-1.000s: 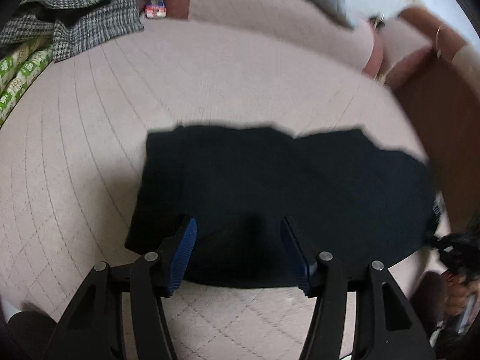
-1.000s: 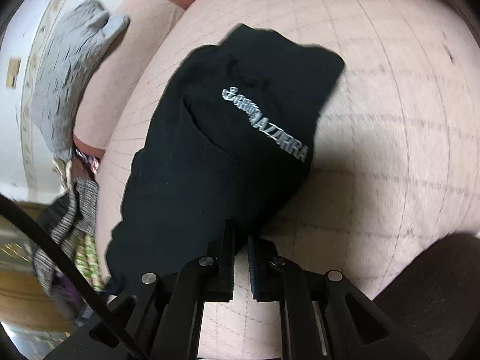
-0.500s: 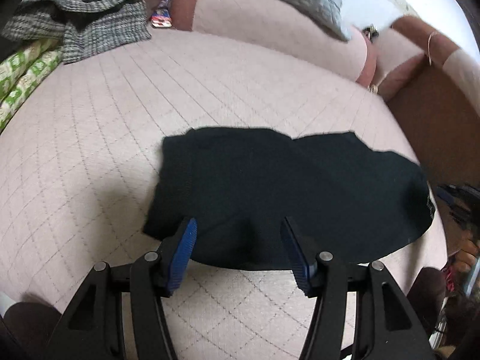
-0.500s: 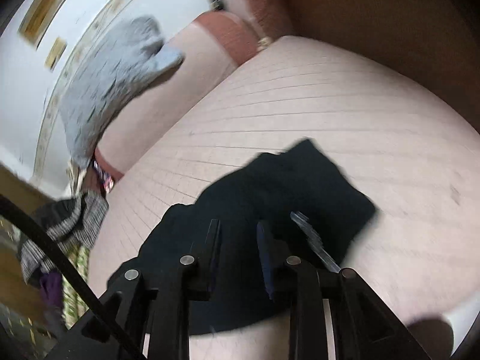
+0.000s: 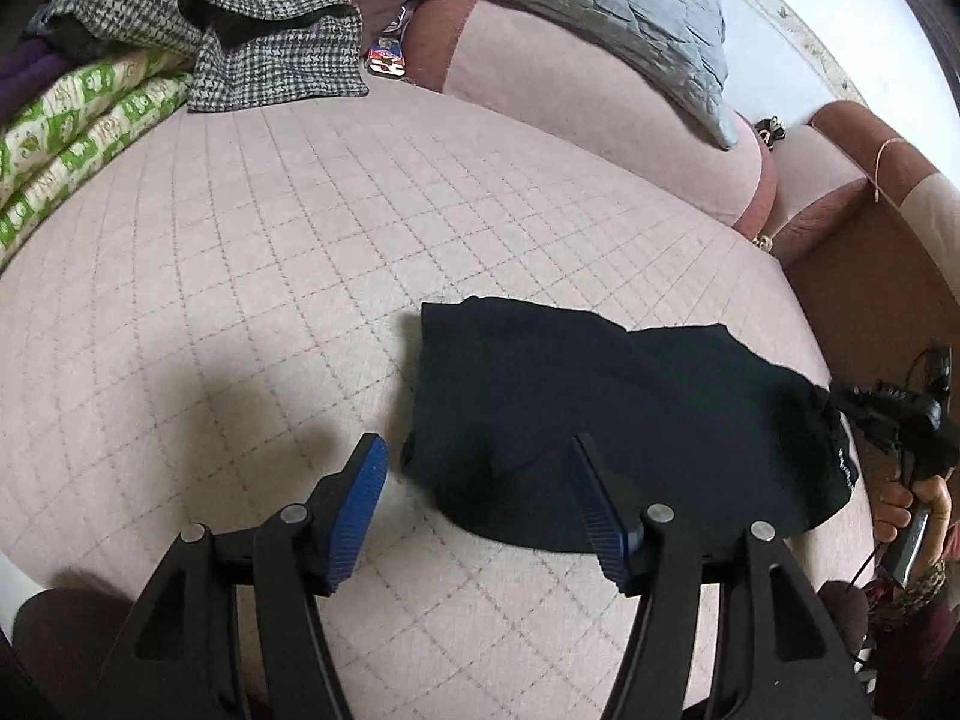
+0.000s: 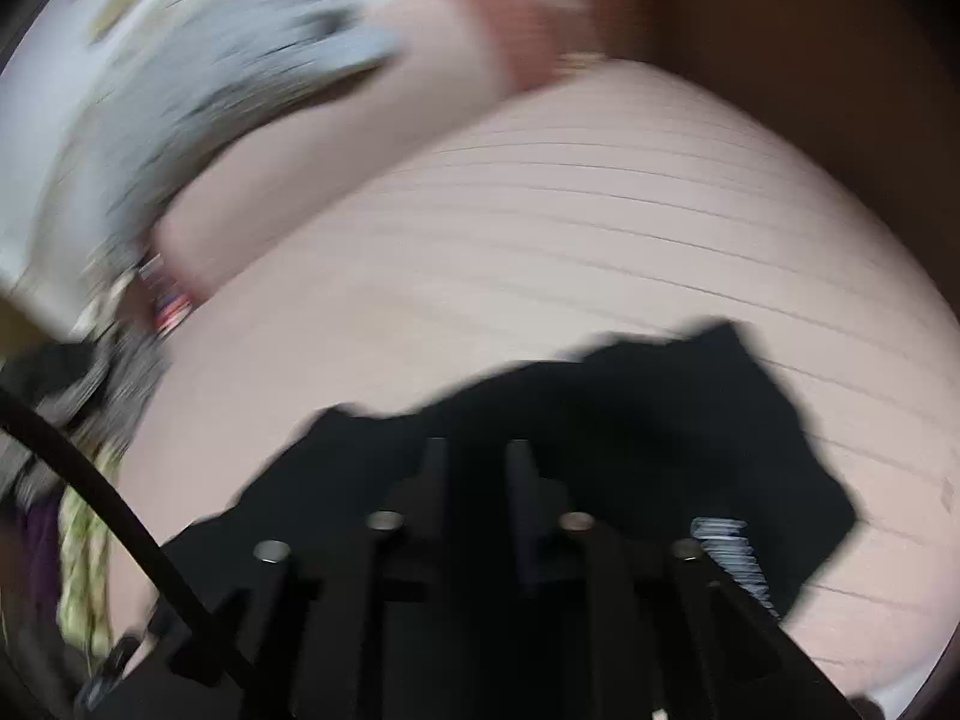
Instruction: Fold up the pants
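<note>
The black pants (image 5: 624, 420) lie as a flat, already doubled bundle on the pink quilted sofa seat (image 5: 270, 252), toward the near right part of it and close to the front edge. Seen from the left wrist, their long axis runs across the picture, from a blunt left end to a right end where a small strip of white lettering shows near the seat's edge. Nothing presses on the cloth at this moment.

The left tongs (image 5: 477, 504) hang above the near left corner of the bundle. Their jaws stand wide and are opening a little more; the left blue pad (image 5: 360, 507) is over bare seat, the right pad (image 5: 600, 516) over the black cloth, so the corner lies below the gap, but neither pad touches it and nothing is held.

The right tongs (image 6: 477, 462) are seen in a blurred picture. Their jaws are apart by a narrow gap and are opening; only dark cloth is behind this gap, and I judge that nothing is gripped. From this side the pants (image 6: 660, 432) lie directly below and ahead, with the lettering (image 6: 729, 552) at the right. In the left wrist view the hand (image 5: 906, 498) that carries the right tool sits just beside the right end of the bundle.

So each hand is near its own end of the long axis. I think the next fold, if one is still needed, would bring one end over the other along this axis, and the left tongs seem better placed to start. Behind the seat are a grey quilted pillow (image 5: 576, 6) and a checked cloth (image 5: 240, 36), well apart from the pants.
</note>
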Available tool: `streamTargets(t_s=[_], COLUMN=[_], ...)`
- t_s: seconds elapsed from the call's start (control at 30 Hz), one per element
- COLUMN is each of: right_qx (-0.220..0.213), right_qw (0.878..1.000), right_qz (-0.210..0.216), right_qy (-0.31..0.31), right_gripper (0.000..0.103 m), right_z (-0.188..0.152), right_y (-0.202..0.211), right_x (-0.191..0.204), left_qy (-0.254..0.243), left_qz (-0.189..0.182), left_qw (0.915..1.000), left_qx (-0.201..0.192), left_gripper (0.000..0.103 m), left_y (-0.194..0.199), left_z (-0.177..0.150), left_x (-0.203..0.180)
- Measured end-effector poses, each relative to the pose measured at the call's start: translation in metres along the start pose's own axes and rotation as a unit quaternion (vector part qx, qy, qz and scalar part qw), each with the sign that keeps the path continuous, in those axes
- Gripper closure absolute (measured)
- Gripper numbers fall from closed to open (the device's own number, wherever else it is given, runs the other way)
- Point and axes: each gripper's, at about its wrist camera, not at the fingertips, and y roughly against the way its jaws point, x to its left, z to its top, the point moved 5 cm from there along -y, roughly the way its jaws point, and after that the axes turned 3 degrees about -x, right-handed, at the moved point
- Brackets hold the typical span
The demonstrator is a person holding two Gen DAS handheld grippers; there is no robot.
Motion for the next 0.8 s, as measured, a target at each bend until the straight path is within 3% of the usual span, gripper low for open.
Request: streamTargets(t_s=[0.1, 0.2, 0.33, 0.4, 0.47, 0.53, 0.6, 0.8], right_qx=[0.019, 0.054, 0.089, 0.125, 0.118, 0.109, 0.100, 0.084], right_qw=[0.998, 0.995, 0.992, 0.987, 0.985, 0.981, 0.981, 0.983], right_qz=[0.032, 0.035, 0.012, 0.019, -0.007, -0.045, -0.052, -0.091], right_qy=[0.055, 0.079, 0.093, 0.096, 0.126, 0.153, 0.158, 0.138], right_gripper=[0.073, 0.073, 0.072, 0.061, 0.061, 0.090, 0.100, 0.103], right_z=[0.005, 0.010, 0.010, 0.000, -0.005, -0.006, -0.003, 0.015], right_y=[-0.027, -0.072, -0.121, -0.141, -0.151, -0.152, -0.151, -0.166], right_x=[0.047, 0.076, 0.084, 0.082, 0.086, 0.091, 0.094, 0.097], left_qy=[0.019, 0.012, 0.017, 0.016, 0.020, 0.028, 0.046, 0.073], left_qz=[-0.016, -0.021, -0.039, -0.046, -0.051, -0.061, -0.073, -0.088], left_qw=[0.9997, 0.9997, 0.9990, 0.9986, 0.9982, 0.9975, 0.9961, 0.9933], left_qx=[0.004, -0.003, -0.014, -0.019, -0.022, -0.022, -0.017, -0.019], left_gripper=[0.041, 0.040, 0.040, 0.040, 0.040, 0.040, 0.040, 0.040], left_y=[-0.006, -0.005, -0.005, -0.008, -0.012, -0.016, -0.022, -0.026], left_z=[-0.003, -0.005, -0.001, 0.001, 0.000, -0.001, -0.001, 0.002], left_x=[-0.001, 0.000, 0.008, 0.012, 0.016, 0.021, 0.028, 0.038])
